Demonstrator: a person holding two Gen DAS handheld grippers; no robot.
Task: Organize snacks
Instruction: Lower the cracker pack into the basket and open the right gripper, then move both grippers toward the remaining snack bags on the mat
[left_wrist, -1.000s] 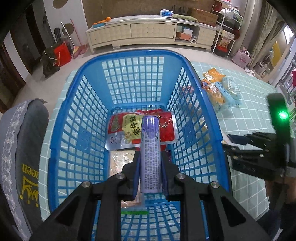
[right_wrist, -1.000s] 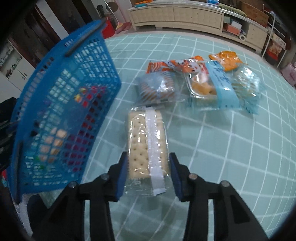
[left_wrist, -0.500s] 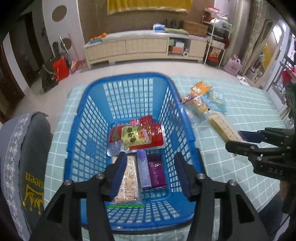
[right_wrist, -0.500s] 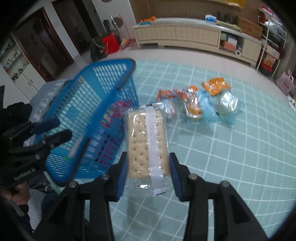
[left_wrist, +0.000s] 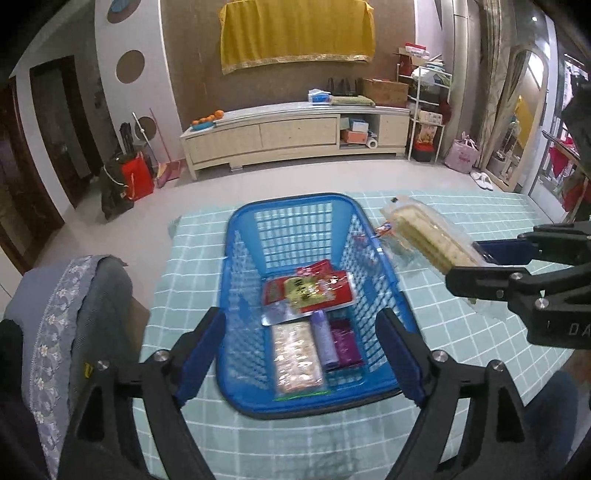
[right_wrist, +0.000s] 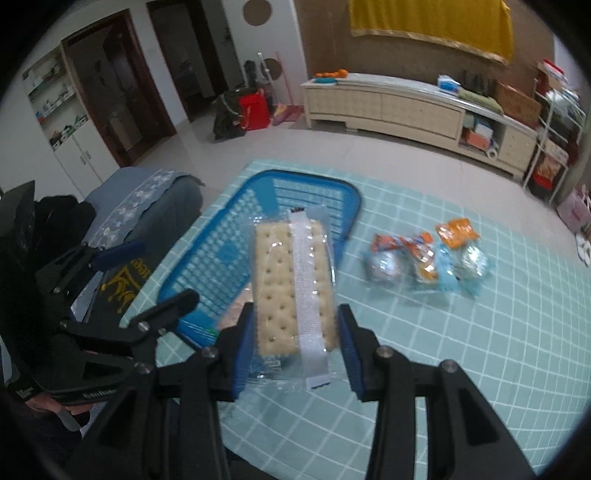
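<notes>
Right gripper (right_wrist: 295, 332) is clamping crackers (right_wrist: 291, 288), holding them raised beside basket (left_wrist: 236, 398), probably for dropping in; left gripper (left_wrist: 299, 350) is hovering wide open, empty.

A long cream sideboard (left_wrist: 295, 138) stands below a yellow cloth (left_wrist: 295, 33) on the brown wall.
</notes>
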